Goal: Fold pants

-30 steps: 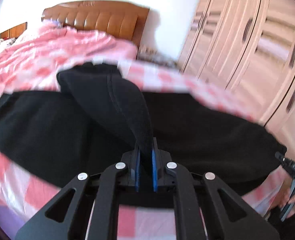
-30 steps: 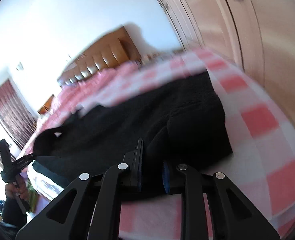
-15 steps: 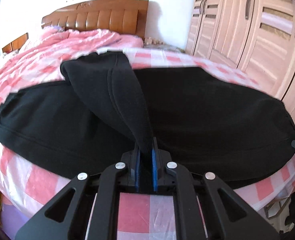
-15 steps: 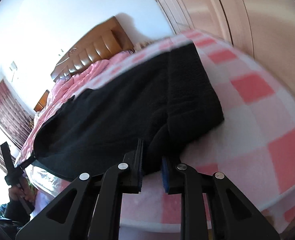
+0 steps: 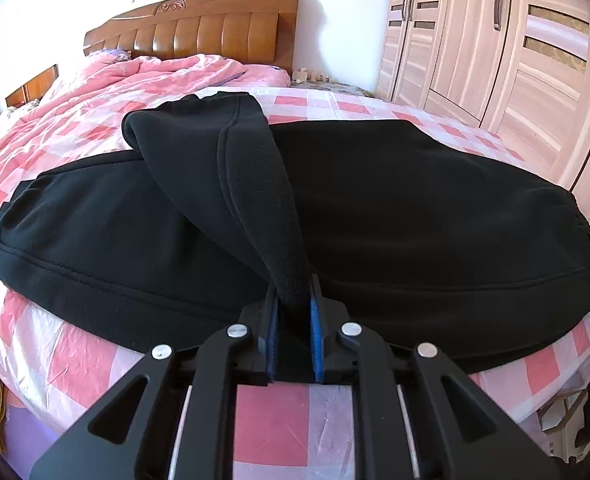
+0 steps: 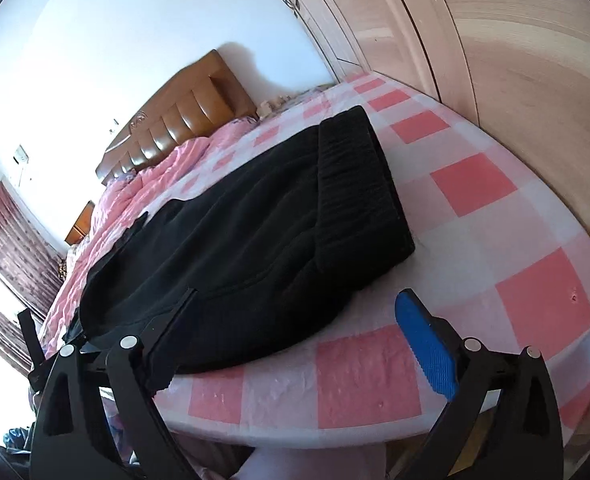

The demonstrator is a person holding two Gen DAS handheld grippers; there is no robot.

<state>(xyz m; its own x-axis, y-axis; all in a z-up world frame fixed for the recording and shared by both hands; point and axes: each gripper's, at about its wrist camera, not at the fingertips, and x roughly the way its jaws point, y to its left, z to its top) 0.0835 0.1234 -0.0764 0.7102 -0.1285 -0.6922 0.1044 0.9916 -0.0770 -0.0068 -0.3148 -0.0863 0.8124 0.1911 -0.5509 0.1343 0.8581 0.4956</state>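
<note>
The black pants (image 5: 395, 208) lie spread across the foot of the bed (image 5: 267, 420), running along its near edge, on a pink-and-white checked sheet. In the right wrist view the ribbed waistband (image 6: 355, 184) lies flat toward the bed's corner beside the wardrobe, with the rest of the cloth stretching away toward the other side. One part of the pants, a cuffed end, is drawn up off the rest and pulled over it toward the near edge, narrowing into a strip that runs down between the blue pads of the left tongs (image 5: 293, 320).

The left tongs have just eased apart a little; the strip of cloth is between the pads, and it looks pinched there, though the grip is looser than a full clench.

The right tongs (image 6: 295, 328) have just sprung wide and stand released. Their left finger lies on or just over the dark cloth at the near edge; the blue pad of the right finger is over bare sheet, clear of the pants.

Farther up the bed lies a rumpled pink quilt (image 5: 107, 96), then a brown headboard (image 5: 199, 28). A pale wardrobe (image 5: 495, 48) stands along the bed's right side.
</note>
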